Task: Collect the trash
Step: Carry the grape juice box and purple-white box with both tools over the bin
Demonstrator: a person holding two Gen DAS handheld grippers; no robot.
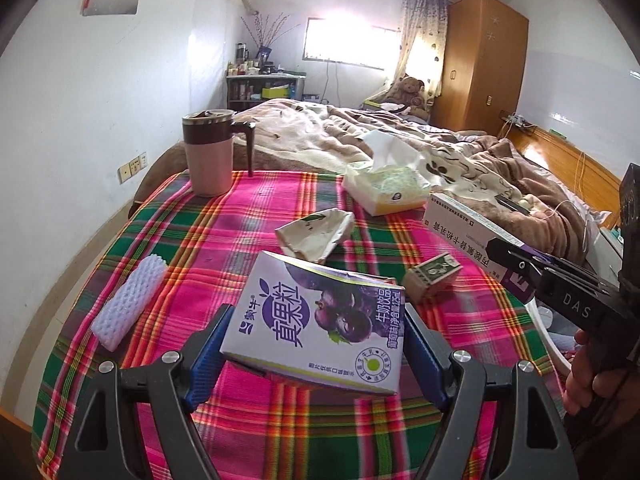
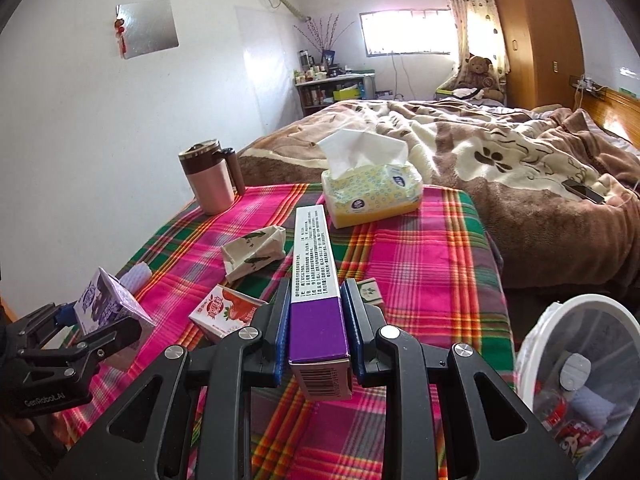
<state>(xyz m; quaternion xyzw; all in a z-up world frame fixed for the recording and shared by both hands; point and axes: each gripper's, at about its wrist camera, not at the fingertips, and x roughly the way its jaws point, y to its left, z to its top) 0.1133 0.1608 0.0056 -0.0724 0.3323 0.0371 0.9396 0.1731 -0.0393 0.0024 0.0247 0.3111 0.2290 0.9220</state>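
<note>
Two items being lifted off the plaid tablecloth (image 2: 420,248) | left gripper (image 1: 316,340) clamping purple milk carton (image 1: 316,320) | right gripper (image 2: 316,320) pinching long purple-ended box (image 2: 314,276) | white trash bin (image 2: 576,364) waiting beside table, likely for dropping both.

"das" on the right gripper (image 1: 576,308), "genrobot.ai" on the left gripper (image 2: 48,398).

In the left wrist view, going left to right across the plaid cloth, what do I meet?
White foam sleeve → mug → purple milk carton held in the left gripper → small green box → long white-and-purple box held in the right gripper.
</note>
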